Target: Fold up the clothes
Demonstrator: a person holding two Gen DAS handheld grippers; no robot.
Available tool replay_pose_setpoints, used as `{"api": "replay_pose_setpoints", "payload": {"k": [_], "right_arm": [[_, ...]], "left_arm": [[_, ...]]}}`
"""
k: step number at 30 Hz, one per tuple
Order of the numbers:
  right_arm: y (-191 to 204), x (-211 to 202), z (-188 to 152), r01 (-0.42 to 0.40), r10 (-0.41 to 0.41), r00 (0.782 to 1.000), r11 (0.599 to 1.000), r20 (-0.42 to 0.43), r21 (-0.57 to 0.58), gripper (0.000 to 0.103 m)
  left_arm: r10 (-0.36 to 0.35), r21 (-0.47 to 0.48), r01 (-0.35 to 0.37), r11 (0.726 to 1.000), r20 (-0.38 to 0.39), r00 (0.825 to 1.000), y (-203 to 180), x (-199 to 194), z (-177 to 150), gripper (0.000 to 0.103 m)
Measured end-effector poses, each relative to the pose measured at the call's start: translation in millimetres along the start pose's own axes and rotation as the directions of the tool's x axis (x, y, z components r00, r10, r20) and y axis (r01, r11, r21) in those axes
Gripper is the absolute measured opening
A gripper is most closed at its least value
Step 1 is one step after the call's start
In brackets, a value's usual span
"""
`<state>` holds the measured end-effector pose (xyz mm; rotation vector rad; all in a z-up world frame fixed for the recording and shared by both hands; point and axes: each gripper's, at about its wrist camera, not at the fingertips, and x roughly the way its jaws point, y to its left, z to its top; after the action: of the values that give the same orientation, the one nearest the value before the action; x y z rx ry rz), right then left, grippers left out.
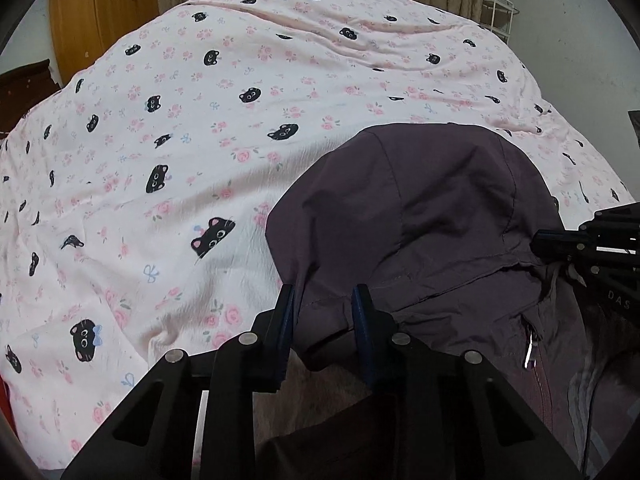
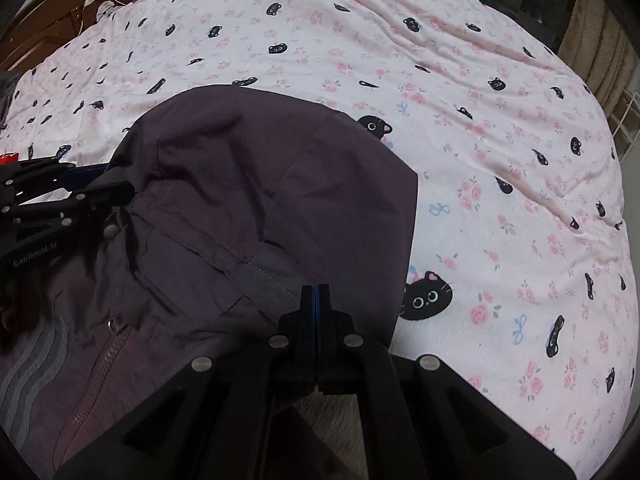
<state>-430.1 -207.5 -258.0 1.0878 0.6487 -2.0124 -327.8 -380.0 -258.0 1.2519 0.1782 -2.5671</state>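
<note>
A dark purple hooded jacket [image 1: 420, 216] lies on the pink cat-print bedspread [image 1: 180, 140], hood spread flat away from me. My left gripper [image 1: 326, 294] is open, its fingers straddling the hood's left edge near the collar. The right gripper shows at the right edge of the left wrist view [image 1: 552, 240]. In the right wrist view the jacket [image 2: 260, 184] fills the left half, with its zipper [image 2: 100, 364] and grey stripes lower left. My right gripper [image 2: 316, 292] is shut, pinching the jacket's collar edge. The left gripper [image 2: 100, 196] shows at the left.
The bedspread [image 2: 500, 160] covers the whole bed. A wooden wardrobe [image 1: 100, 12], curtains and a white wire rack [image 1: 500, 16] stand behind it. A dark wooden headboard [image 2: 80, 4] is at the far left.
</note>
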Motion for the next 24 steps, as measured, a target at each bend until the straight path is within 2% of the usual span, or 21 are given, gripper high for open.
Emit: {"api": "replay_pose_setpoints", "payload": {"k": [6,8,10,13,16,19,22,24], "right_arm": [[-13.0,-15.2,-6.1,-0.020,0.020,1.000,1.000,-0.004,0.001,0.000],[-17.5,-23.5,-7.8,-0.023,0.023,1.000,1.000,0.004,-0.002,0.000],[-16.7,-36.1,-5.6,-0.039,0.039,0.998,0.999,0.047,-0.005,0.000],[-3.4,-46.9,4.9,-0.070,0.072,0.993,0.997,0.092,-0.031,0.001],[12.6,-41.7,15.4,-0.092,0.096,0.992,0.994,0.080,-0.055,0.001],[20.8,-24.9,17.8,-0.082,0.084,0.996,0.995,0.028,-0.057,0.000],[18.4,-10.7,11.8,-0.084,0.083,0.996,0.996,-0.023,-0.028,0.000],[13.6,-11.7,6.1,-0.100,0.100,0.994,0.995,-0.033,-0.012,0.000]], "left_arm": [[-0.006,-0.004,0.005,1.000,-0.011,1.000,22.6,-16.8,-6.9,0.028],[-0.013,-0.047,0.014,0.999,0.025,1.000,33.0,-29.2,-2.3,0.027],[-0.040,-0.086,0.046,0.995,0.066,0.997,36.6,-40.2,6.9,0.027],[-0.095,-0.094,0.104,0.990,0.100,0.990,27.5,-47.0,23.6,0.027],[-0.149,-0.072,0.154,0.985,0.077,0.986,7.1,-37.9,32.3,0.027],[-0.110,-0.044,0.109,0.993,-0.003,0.994,-5.0,-9.7,29.1,0.027],[-0.107,-0.063,0.103,0.993,-0.070,0.992,-2.5,12.9,14.7,0.027],[-0.108,-0.057,0.104,0.993,-0.065,0.992,-2.8,11.4,8.3,0.027]]}}
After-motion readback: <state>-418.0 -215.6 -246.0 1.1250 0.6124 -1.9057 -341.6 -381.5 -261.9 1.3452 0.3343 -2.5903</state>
